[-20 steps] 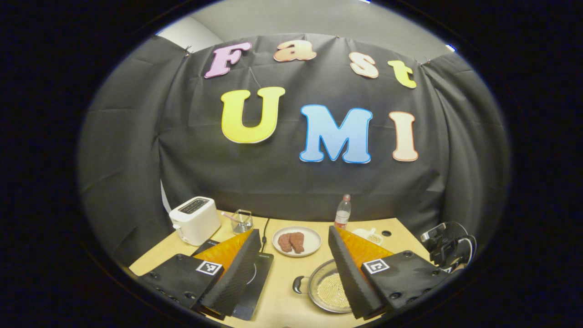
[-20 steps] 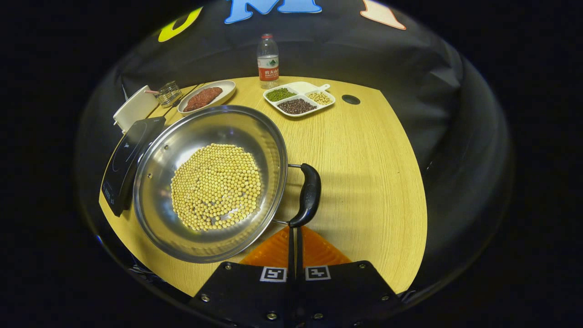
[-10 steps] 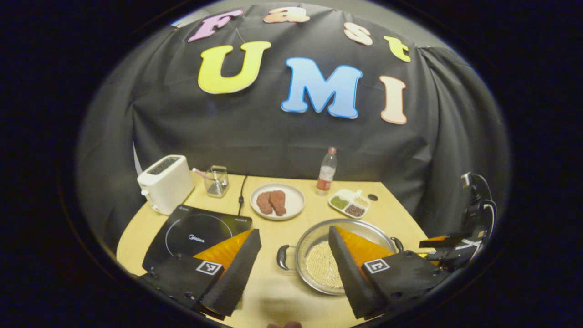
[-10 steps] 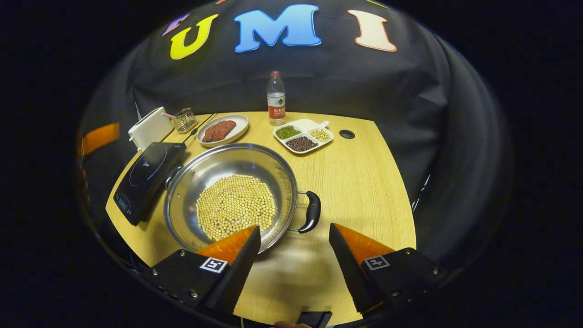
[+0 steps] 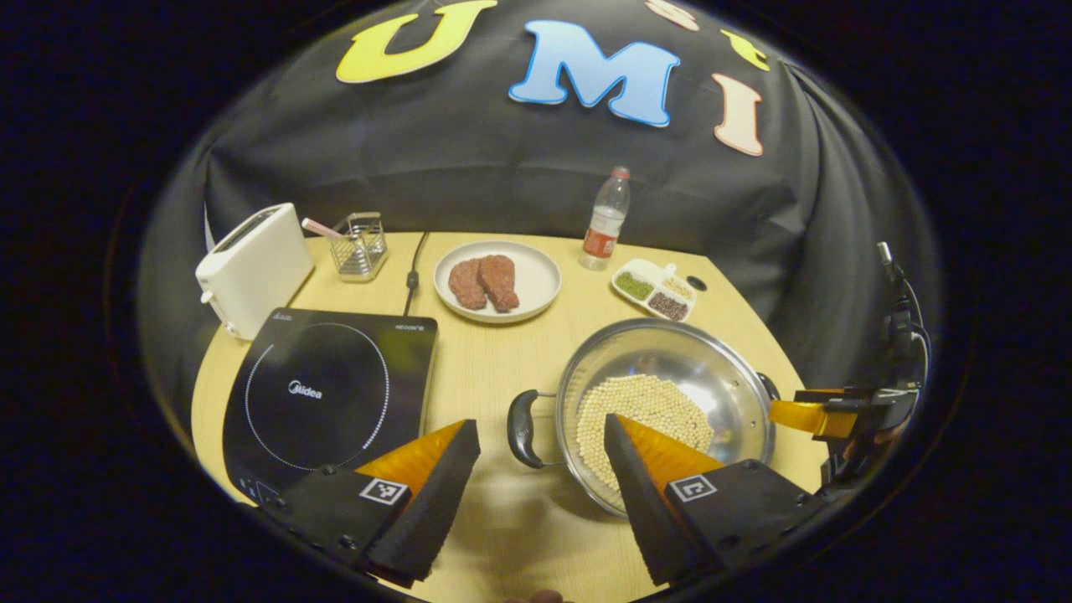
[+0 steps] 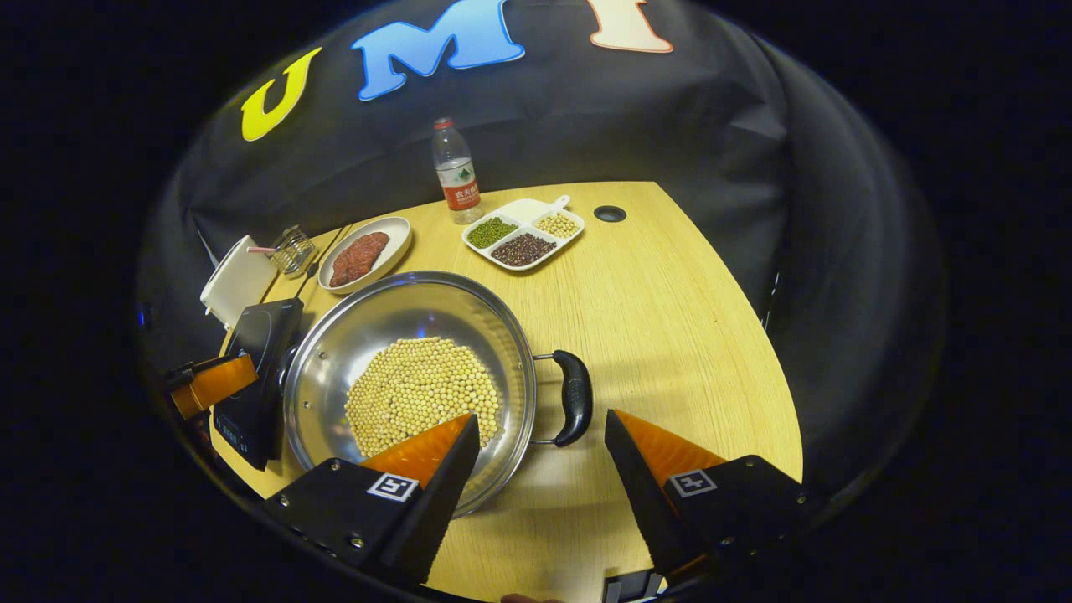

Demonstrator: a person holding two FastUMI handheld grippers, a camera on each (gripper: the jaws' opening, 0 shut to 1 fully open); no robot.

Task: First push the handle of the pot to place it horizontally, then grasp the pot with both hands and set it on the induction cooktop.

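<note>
Since a second ago the right gripper (image 6: 540,435), then pressed together behind the pot's right handle (image 6: 574,408), has opened and drawn back, and the left gripper (image 5: 540,440) has tipped down from the booth wall toward the table (image 6: 670,285); the left gripper's fingers now stand spread wide, holding nothing, with the pot's left handle (image 5: 522,428) lying in the gap just ahead of them; the right gripper's fingers are likewise spread and empty, the right handle sitting between and just beyond their tips; in the left gripper view the right gripper (image 5: 825,416) shows at the far side of the pot, close to that handle.

The steel pot (image 6: 402,327), with a layer of soybeans (image 6: 419,389) in its bottom, rests on the wooden table with its two black handles pointing left and right; the black induction cooktop (image 5: 327,394) lies flat just to the pot's left, apart from it; behind the cooktop stand a white toaster (image 5: 251,268) and a small wire basket (image 5: 360,245); a white plate (image 5: 523,293) carrying two pieces of meat (image 5: 484,280) sits behind the pot, with a water bottle (image 5: 605,219) and a divided dish of beans (image 5: 657,289) farther right, near the table's back edge.
</note>
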